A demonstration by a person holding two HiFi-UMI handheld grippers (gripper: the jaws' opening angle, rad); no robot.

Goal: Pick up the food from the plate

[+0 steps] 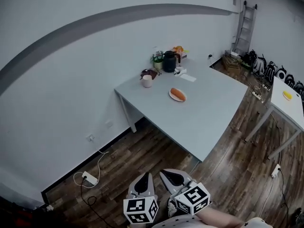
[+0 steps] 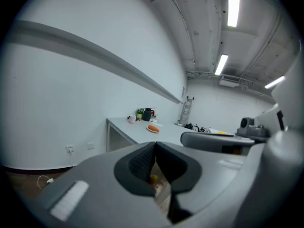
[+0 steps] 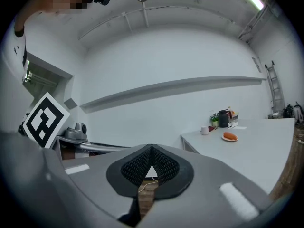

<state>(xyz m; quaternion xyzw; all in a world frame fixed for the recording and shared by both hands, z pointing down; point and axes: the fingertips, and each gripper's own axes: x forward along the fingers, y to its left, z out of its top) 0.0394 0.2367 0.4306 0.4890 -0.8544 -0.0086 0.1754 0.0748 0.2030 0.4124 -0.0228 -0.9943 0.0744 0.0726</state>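
Food [image 1: 177, 94] sits on the plate [image 1: 171, 98], mid-table [image 1: 209, 118]. From it, cup [image 1: 147, 81] lies at ten o'clock, jug [image 1: 169, 61] at twelve.

We see a pale grey counter [image 1: 209, 118] that stands against the white wall [image 1: 71, 94]. Directly on it are a small plate [image 1: 183, 99] near the middle and, at the far end, a white cup [image 1: 147, 81], a dark jug [image 1: 169, 61], a potted plant [image 1: 157, 61] and a white paper [image 1: 188, 78].
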